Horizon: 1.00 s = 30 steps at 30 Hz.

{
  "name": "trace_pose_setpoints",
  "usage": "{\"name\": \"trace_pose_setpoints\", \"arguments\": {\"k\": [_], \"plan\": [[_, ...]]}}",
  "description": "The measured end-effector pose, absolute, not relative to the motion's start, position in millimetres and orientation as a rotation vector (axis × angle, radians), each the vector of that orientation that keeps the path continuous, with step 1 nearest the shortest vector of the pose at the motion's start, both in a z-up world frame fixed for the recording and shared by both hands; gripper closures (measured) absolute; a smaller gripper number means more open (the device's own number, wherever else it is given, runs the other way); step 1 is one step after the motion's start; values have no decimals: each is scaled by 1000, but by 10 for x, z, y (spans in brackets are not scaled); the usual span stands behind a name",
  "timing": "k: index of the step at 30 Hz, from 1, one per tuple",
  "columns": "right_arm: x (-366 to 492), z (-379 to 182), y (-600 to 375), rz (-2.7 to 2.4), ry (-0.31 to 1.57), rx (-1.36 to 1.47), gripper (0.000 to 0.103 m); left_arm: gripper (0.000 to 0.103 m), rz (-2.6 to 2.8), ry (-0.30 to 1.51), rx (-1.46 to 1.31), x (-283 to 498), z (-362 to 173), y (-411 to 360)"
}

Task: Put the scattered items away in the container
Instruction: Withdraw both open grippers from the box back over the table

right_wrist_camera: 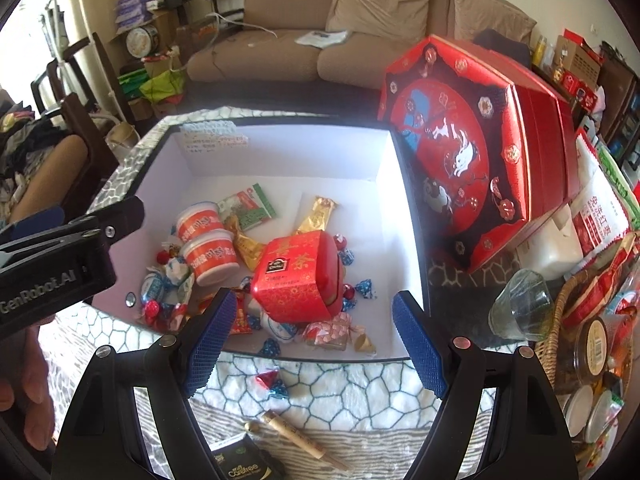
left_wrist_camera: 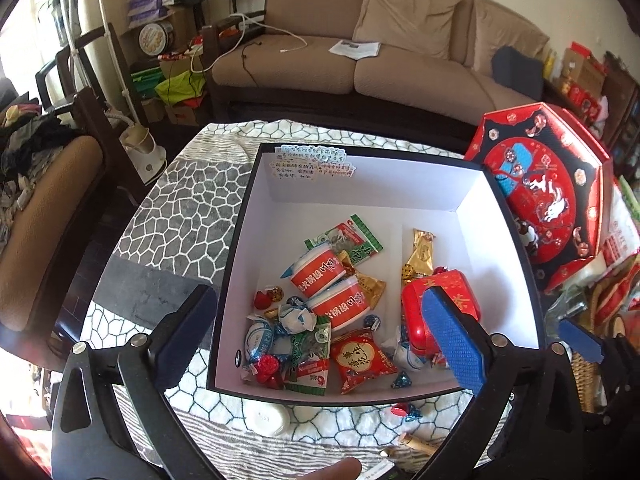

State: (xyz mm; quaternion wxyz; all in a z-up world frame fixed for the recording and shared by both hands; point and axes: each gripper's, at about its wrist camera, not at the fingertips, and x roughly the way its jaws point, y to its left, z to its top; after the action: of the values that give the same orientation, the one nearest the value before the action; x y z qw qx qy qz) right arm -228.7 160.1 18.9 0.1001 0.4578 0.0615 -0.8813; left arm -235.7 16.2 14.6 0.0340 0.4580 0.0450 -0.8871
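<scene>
Both tongs, left (left_wrist_camera: 320, 336) and right (right_wrist_camera: 316, 344), gape wide and empty above the box (right_wrist_camera: 404, 200); red tin (right_wrist_camera: 300, 276) and sweets lie inside, below them.

A tan fabric sofa (left_wrist_camera: 360, 52) sits far ahead, beyond the claw, with white papers (left_wrist_camera: 354, 49) on its seat. Far left stands a brown padded wooden chair (left_wrist_camera: 44, 208). Behind it, a round biscuit tin (left_wrist_camera: 155, 39) tops stacked cardboard boxes.
</scene>
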Motion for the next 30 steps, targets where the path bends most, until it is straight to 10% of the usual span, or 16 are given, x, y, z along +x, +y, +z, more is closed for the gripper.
{"name": "trace_pose_setpoints", "arguments": {"k": [12, 30], "plan": [[-1741, 186, 1542, -2644, 446, 1195, 5, 0, -2760, 61, 1319, -1722, 206, 33], [-901, 548, 2004, -2684, -83, 820, 5, 0, -2901, 88, 1233, -923, 354, -132]]}}
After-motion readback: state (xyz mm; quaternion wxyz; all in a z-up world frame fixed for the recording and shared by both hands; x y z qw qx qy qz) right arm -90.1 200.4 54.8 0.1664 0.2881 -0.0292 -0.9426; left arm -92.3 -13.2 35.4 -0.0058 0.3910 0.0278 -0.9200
